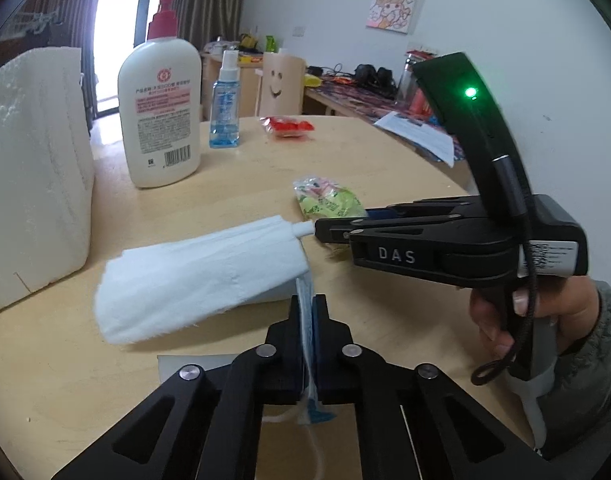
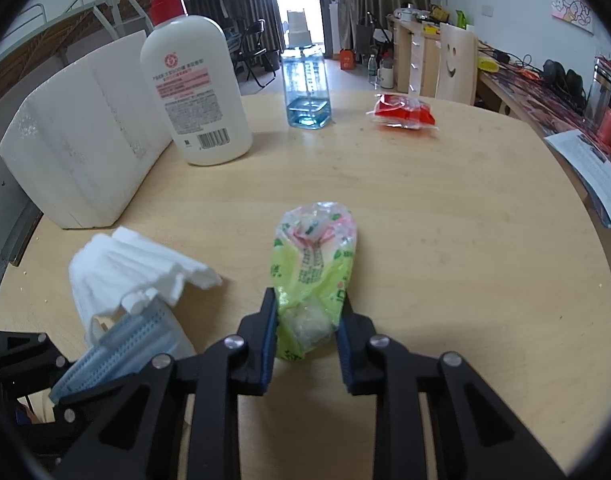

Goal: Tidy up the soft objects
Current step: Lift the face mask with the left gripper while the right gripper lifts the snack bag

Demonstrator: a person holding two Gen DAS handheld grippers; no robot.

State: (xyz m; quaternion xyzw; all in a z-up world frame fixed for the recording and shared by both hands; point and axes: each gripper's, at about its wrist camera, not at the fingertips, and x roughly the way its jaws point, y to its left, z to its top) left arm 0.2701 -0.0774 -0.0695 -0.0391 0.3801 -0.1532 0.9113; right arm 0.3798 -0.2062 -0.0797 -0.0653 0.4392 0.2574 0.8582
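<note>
Far left on the round wooden table (image 2: 425, 208): white foam block (image 2: 85, 148), standing on edge. Beside it, white lotion bottle (image 2: 195, 88) with red pump, upright; liquid level not visible through the opaque wall. Next right, clear spray bottle (image 2: 307, 88), upright, holding a shallow layer of blue liquid at the bottom. Further right, well apart near the far edge, small red packet (image 2: 403, 112) in clear wrap, lying flat.

Nearer, at left: white pleated cloth (image 1: 201, 276), soft and crumpled, fanned open, draped over a blue face mask (image 2: 121, 348). Left claw (image 1: 307, 316) pressed together on the thin blue-and-white edge of the mask, a white ear loop trailing below between the fingers.

Centre: green and clear plastic bag (image 2: 315, 272), wrinkled, printed with pink and green, something pale and lumpy inside at the near end; contents not identifiable. Lying on the table, its near end pinched between the blue pads of the right claw (image 2: 307, 320), both pads dented into the plastic.

Far right, at the table's edge: printed paper sheet (image 2: 597, 184).
</note>
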